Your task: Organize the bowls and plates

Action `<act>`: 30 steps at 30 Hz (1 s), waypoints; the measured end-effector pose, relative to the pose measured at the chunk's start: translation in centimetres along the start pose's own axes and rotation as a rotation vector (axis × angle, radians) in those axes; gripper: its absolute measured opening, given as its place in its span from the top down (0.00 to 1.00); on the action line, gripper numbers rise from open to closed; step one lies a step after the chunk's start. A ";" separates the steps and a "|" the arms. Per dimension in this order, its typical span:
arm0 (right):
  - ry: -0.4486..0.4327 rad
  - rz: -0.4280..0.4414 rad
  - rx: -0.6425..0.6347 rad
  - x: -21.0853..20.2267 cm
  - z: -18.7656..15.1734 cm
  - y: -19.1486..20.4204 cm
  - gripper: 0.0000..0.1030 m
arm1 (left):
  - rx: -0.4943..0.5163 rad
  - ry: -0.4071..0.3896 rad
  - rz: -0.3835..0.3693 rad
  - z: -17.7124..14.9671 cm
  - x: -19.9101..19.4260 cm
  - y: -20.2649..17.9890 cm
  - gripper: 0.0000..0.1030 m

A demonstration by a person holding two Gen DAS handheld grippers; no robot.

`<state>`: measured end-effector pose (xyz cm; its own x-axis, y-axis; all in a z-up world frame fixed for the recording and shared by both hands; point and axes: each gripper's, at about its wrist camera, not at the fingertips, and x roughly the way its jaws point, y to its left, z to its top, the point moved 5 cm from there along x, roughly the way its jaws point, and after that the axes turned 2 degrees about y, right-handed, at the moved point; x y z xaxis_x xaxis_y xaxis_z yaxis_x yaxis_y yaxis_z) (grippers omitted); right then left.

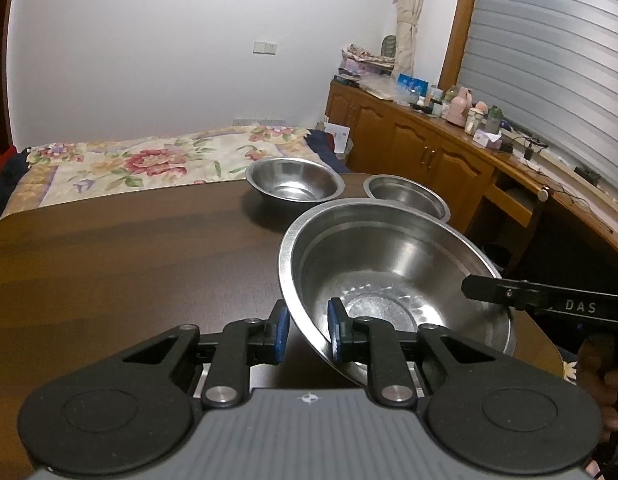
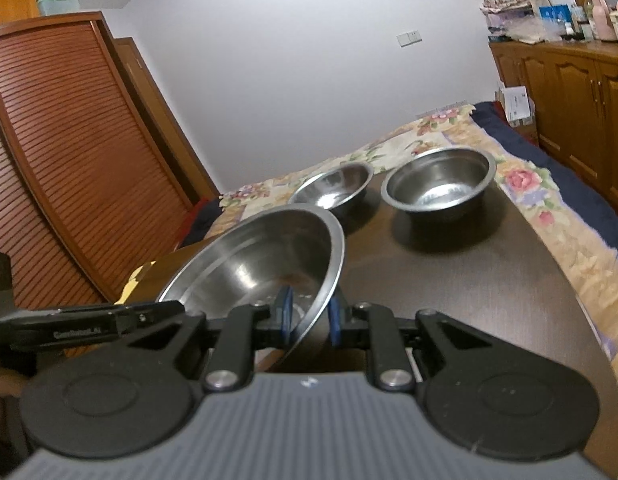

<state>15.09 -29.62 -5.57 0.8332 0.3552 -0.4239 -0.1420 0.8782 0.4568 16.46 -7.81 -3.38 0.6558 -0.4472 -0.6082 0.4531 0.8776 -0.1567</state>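
Straddling the rim of the large steel bowl [image 1: 393, 264], the left gripper [image 1: 307, 334] has its jaws partly open, one pad inside, one outside; whether they pinch is unclear. The right gripper [image 2: 309, 318] brackets the opposite rim the same way. The bowl sits tilted over the table [image 1: 129, 256]. Beyond it stand two smaller bowls [image 1: 295, 180] [image 1: 407, 196], apparently empty. Its underside is hidden.

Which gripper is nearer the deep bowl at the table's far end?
Right. The right gripper straddles the big bowl's rim, facing the deep bowl; the left gripper sits farther across.
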 end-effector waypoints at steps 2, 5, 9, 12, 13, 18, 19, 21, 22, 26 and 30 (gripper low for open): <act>0.010 0.001 0.009 -0.1 -0.5 -0.1 0.80 | 0.001 0.008 0.002 -0.4 -0.1 -0.1 0.79; 0.024 -0.002 0.015 -0.3 -1.1 0.0 0.80 | 0.007 0.011 -0.001 -0.9 -0.5 -0.2 0.79; 0.047 -0.001 0.025 -0.6 -2.0 -0.1 0.80 | 0.004 0.022 -0.008 -1.9 -0.8 -0.4 0.79; 0.060 -0.002 0.028 -0.9 -2.4 -0.2 0.80 | 0.013 0.025 -0.010 -2.5 -1.0 -0.7 0.79; 0.062 -0.004 0.022 -1.0 -2.5 -0.2 0.80 | 0.014 0.026 -0.009 -2.7 -1.0 -0.8 0.79; 0.071 -0.023 -0.012 -1.4 -2.8 0.3 0.80 | 0.004 0.040 -0.006 -3.7 -0.8 -1.0 0.79; 0.073 -0.024 -0.017 -1.4 -2.8 0.4 0.80 | 0.004 0.042 -0.008 -3.9 -0.8 -1.0 0.78; 0.074 -0.024 -0.026 -1.5 -2.8 0.4 0.80 | 0.003 0.043 -0.010 -4.0 -0.8 -1.1 0.78; 0.074 -0.023 -0.029 -1.6 -2.8 0.4 0.80 | 0.002 0.043 -0.009 -4.0 -0.8 -1.1 0.78; 0.079 -0.022 -0.034 -1.5 -2.9 0.3 0.80 | 0.000 0.046 -0.003 -4.3 -0.7 -1.0 0.78; 0.087 -0.027 -0.038 -1.4 -3.3 0.3 0.80 | 0.001 0.053 -0.001 -4.7 -0.6 -1.0 0.78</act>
<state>12.16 -28.83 -7.40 0.7874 0.3567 -0.5027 -0.1417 0.8985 0.4155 12.76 -7.62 -6.51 0.6225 -0.4383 -0.6484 0.4543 0.8770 -0.1566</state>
